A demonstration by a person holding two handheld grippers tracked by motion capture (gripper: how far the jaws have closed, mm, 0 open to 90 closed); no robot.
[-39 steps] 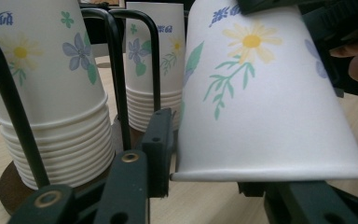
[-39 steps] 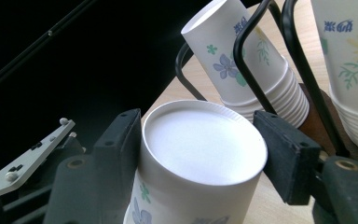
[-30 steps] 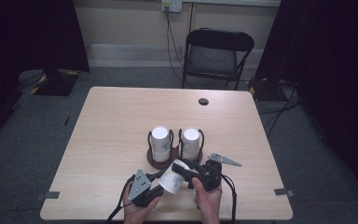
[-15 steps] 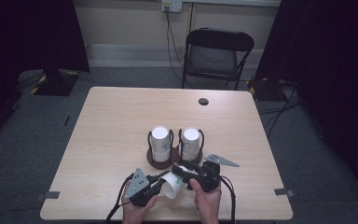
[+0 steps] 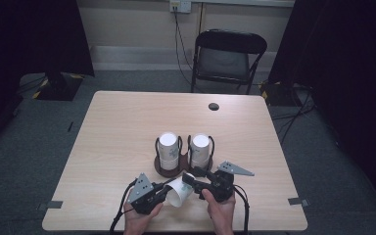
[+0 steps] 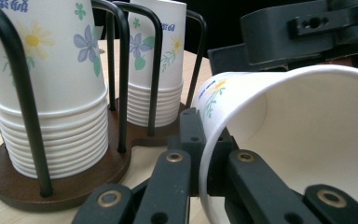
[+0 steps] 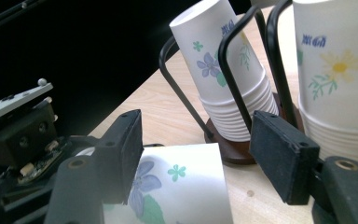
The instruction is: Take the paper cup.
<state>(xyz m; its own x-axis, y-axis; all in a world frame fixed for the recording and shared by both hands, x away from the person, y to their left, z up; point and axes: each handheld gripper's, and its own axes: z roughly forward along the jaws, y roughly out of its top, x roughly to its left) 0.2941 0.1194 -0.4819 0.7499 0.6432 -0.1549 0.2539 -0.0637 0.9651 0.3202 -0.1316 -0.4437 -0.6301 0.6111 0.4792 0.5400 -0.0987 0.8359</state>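
Two stacks of flowered paper cups stood upside down in a dark wooden cup holder with black wire hoops, near the middle of the pale wooden table. The left stack and the right stack were side by side, and behind the table stood a black folding chair. Close to the front edge, just before the holder, one single paper cup lay on its side between both hand-held tools. The left gripper pinched the rim of this cup: in the left gripper view its jaws were pressed together on the thin wall, one inside the mouth and one outside. The right gripper had its jaws spread on both sides of the cup's bottom end; the left pad seemed to touch the paper, the other stood apart from it. These jaws had just been opening a little.
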